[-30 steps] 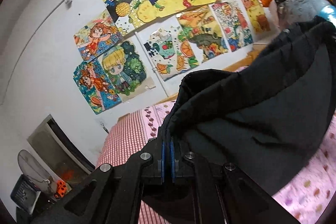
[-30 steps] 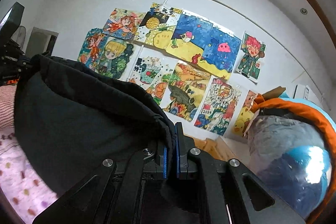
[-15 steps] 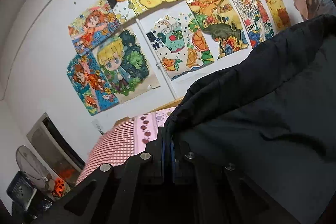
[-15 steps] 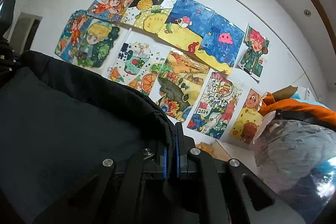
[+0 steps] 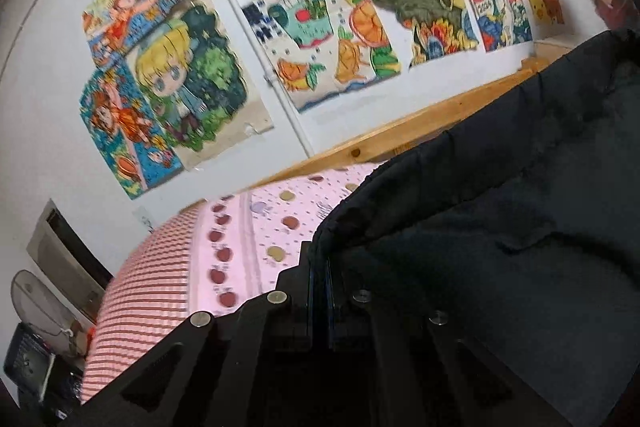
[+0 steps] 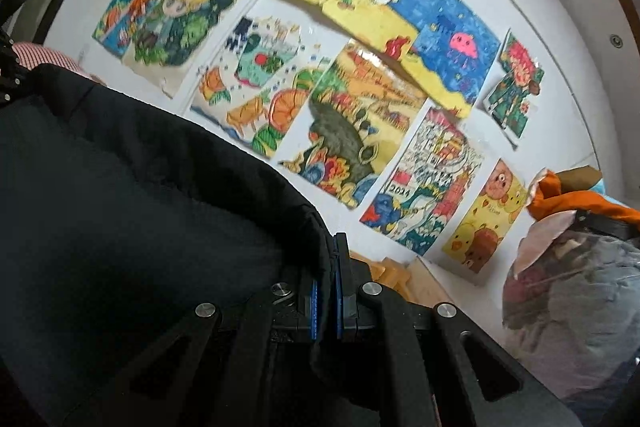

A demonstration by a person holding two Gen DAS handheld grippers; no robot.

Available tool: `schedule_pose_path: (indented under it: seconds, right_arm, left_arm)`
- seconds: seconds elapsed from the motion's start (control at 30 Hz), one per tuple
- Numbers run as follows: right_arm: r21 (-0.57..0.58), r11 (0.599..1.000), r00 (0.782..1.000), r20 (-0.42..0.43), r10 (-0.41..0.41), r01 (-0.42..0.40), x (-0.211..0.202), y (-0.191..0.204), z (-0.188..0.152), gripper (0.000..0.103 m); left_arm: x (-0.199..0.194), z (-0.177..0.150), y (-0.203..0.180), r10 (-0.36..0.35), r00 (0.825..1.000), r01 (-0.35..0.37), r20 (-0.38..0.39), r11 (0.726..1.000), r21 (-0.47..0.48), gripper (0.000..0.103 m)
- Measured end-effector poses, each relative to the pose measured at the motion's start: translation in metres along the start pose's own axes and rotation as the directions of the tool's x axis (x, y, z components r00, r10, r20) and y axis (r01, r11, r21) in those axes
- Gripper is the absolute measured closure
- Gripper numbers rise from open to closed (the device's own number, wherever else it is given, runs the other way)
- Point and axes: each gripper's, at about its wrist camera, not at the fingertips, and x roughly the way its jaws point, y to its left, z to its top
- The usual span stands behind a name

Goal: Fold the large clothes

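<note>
My left gripper (image 5: 320, 267) has its jaws clamped on the hem of the dark garment (image 5: 500, 227); the right gripper (image 6: 326, 267) pinches the same thick, quilted edge, which sags between them. I'd keep that edge taut and level, laying it flat on the pink bed (image 5: 248, 227).

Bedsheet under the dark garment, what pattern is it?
The bedsheet is pink with rows of small apples and dots, red-and-white stripes along one side. Best in the left wrist view.
</note>
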Motion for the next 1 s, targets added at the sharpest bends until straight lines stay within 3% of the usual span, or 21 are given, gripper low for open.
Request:
schedule_pose_path:
  seconds: [0.23, 0.43, 0.6, 0.73, 0.8, 0.83, 0.87, 0.9, 0.97, 1.0]
  right_arm:
    - [0.014, 0.998, 0.992, -0.116, 0.055, -0.053, 0.047, 0.019, -0.029, 0.098]
    - [0.001, 0.997, 0.987, -0.142, 0.072, -0.073, 0.061, 0.034, -0.044, 0.097]
    - [0.012, 0.997, 0.986, -0.147, 0.079, -0.078, 0.058, 0.032, -0.046, 0.097]
    - [0.012, 0.995, 0.980, -0.169, 0.101, -0.100, 0.053, 0.026, -0.044, 0.095]
    - [0.013, 0.994, 0.979, -0.175, 0.108, -0.108, 0.049, 0.022, -0.042, 0.090]
    - [0.020, 0.993, 0.978, -0.174, 0.116, -0.114, 0.045, 0.018, -0.040, 0.086]
    - [0.028, 0.993, 0.978, -0.170, 0.119, -0.116, 0.042, 0.015, -0.037, 0.076]
    - [0.045, 0.992, 0.979, -0.161, 0.128, -0.122, 0.037, 0.011, -0.035, 0.060]
    - [0.083, 0.988, 0.982, -0.123, 0.142, -0.133, 0.025, 0.001, -0.029, 0.043]
    - [0.100, 0.985, 0.984, -0.097, 0.148, -0.138, 0.018, -0.004, -0.025, 0.042]
  left_arm:
    - [0.045, -0.009, -0.022, -0.039, 0.997, 0.041, -0.064, 0.999, 0.019, 0.098]
    - [0.060, -0.020, -0.026, -0.062, 0.994, 0.062, -0.093, 0.998, 0.002, 0.095]
    - [0.059, -0.023, -0.010, -0.170, 0.983, 0.164, -0.074, 0.983, -0.082, 0.091]
    - [0.054, -0.022, 0.011, -0.270, 0.962, 0.260, -0.033, 0.949, -0.178, 0.075]
    - [0.047, -0.021, 0.019, -0.302, 0.953, 0.296, 0.001, 0.931, -0.212, 0.062]
    - [0.039, -0.022, 0.023, -0.310, 0.950, 0.310, 0.035, 0.923, -0.227, 0.041]
    - [0.034, -0.022, 0.025, -0.307, 0.950, 0.313, 0.063, 0.920, -0.235, 0.015]
    - [0.023, -0.024, 0.029, -0.281, 0.953, 0.302, 0.117, 0.920, -0.248, 0.008]
    - [0.007, -0.025, 0.033, -0.257, 0.949, 0.298, 0.183, 0.920, -0.253, 0.003]
    - [0.002, -0.024, 0.034, -0.262, 0.944, 0.307, 0.199, 0.919, -0.247, 0.003]
